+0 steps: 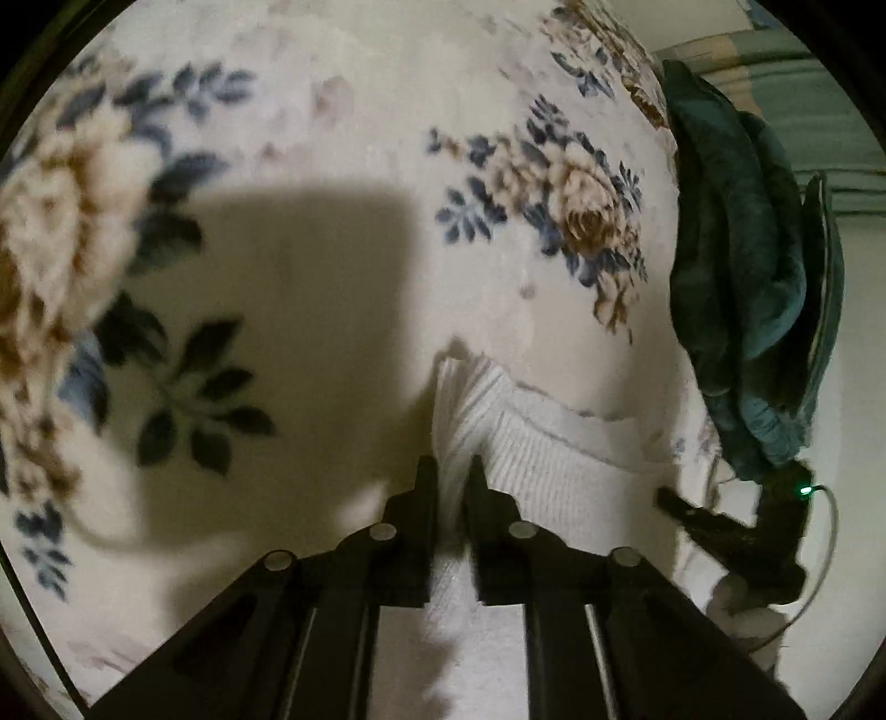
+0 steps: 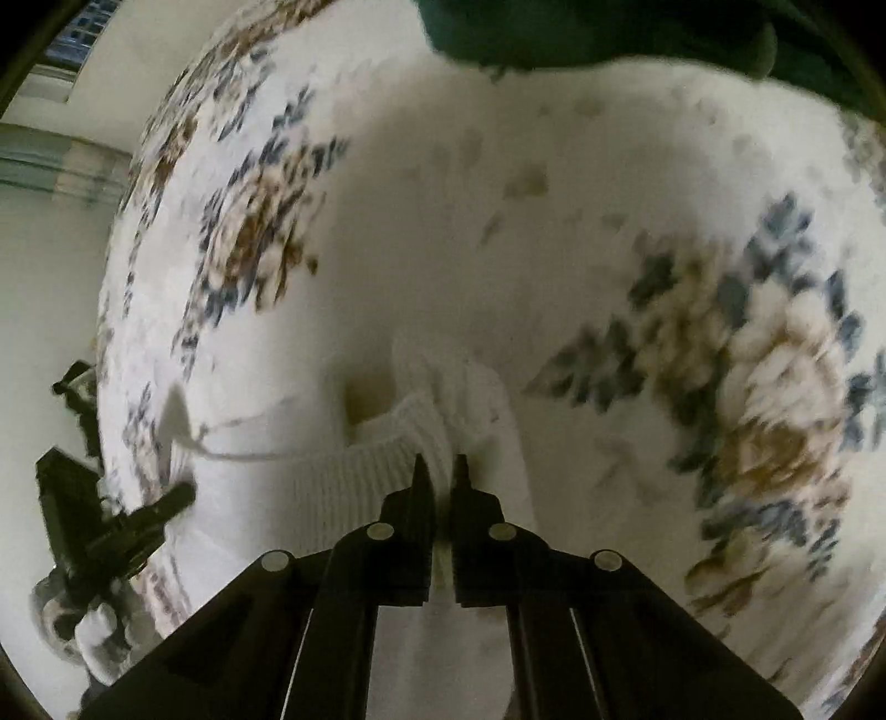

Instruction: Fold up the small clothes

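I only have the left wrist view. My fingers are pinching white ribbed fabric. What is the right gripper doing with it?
Observer: The right gripper is shut on the white ribbed garment too, pinching a bunched fold of it.
Operator: Anything loose on the garment over there?
Observer: Yes, a thin white thread trails off its edge across the floral blanket.
Operator: What lies beyond the garment?
Observer: A dark green cloth sits at the blanket's far edge.
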`<act>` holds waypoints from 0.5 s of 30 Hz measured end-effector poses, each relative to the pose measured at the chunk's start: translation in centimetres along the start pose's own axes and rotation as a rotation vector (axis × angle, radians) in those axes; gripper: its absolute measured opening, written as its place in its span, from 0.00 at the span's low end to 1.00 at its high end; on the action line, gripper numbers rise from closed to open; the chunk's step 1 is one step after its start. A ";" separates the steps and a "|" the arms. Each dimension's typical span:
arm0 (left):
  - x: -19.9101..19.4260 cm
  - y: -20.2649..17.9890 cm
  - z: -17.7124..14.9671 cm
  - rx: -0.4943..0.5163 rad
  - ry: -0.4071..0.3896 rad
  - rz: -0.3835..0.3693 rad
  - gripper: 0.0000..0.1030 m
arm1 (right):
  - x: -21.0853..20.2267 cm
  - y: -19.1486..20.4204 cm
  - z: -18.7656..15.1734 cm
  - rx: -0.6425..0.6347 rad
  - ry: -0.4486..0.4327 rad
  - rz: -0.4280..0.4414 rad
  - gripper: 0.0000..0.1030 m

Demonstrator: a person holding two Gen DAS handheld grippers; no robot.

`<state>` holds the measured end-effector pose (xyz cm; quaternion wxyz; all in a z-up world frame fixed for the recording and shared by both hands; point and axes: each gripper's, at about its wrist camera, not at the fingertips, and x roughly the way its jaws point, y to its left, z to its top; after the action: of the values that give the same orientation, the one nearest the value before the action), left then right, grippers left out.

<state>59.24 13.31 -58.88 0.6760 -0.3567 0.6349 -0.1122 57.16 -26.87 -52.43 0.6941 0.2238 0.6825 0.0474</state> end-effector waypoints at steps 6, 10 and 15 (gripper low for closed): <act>-4.3 0.3 -2.4 -0.020 -0.054 -0.139 0.58 | -1.8 -1.7 -1.6 0.057 0.028 0.132 0.75; -6.6 1.7 -5.8 -0.017 -0.075 -0.172 0.60 | -2.3 -3.6 -4.8 0.126 0.088 0.309 0.92; -3.8 4.3 -8.8 -0.043 0.002 -0.218 0.60 | 1.7 -4.9 -8.8 0.166 0.182 0.398 0.99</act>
<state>49.05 15.75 -58.09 0.6513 -0.4382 0.5952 -0.1717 47.52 -28.50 -55.57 0.5860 0.4050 0.6862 0.1472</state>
